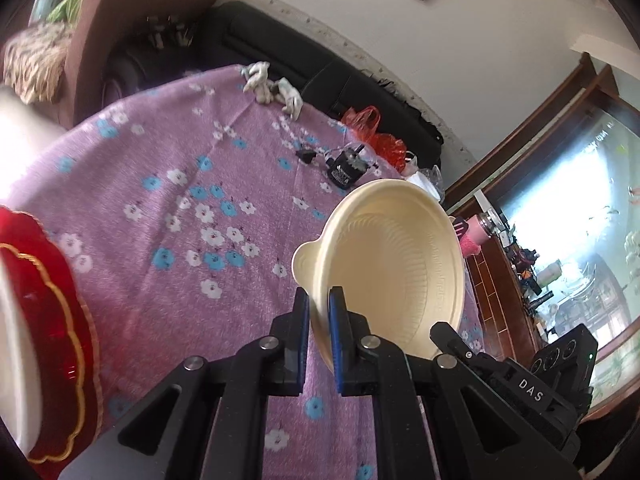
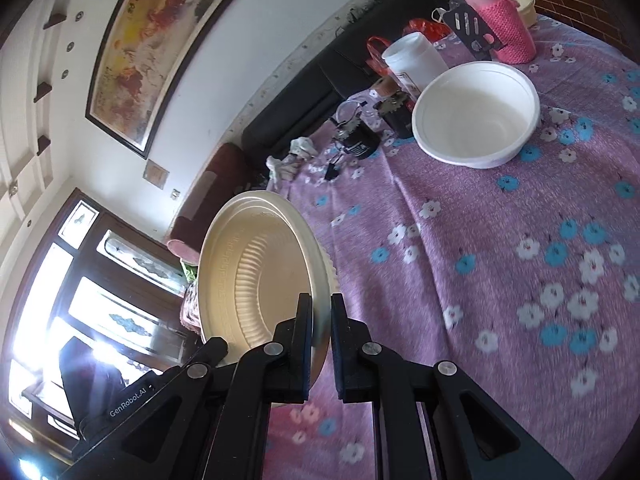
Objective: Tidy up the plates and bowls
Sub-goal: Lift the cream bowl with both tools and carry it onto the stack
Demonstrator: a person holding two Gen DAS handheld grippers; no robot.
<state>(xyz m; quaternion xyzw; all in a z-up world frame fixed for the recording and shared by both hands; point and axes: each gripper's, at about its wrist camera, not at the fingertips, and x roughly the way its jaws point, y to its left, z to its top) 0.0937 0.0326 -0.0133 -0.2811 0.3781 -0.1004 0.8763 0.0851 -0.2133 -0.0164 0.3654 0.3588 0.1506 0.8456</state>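
Aloft, cream bowl (image 1: 396,264) rim pinched between left claw (image 1: 319,300) and right claw (image 2: 321,304)

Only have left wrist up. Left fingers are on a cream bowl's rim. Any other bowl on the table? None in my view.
Observer: Yes. A white bowl stands upright and empty on the floral tablecloth, toward the far side.
Operator: Right gripper on my cream bowl too?
Observer: Yes. The right gripper is shut on the rim of the cream bowl, across from the left gripper. The bowl is tilted and off the cloth.
Operator: Anything next to the white bowl?
Observer: A white cup stands just behind it, to the left in the right wrist view.
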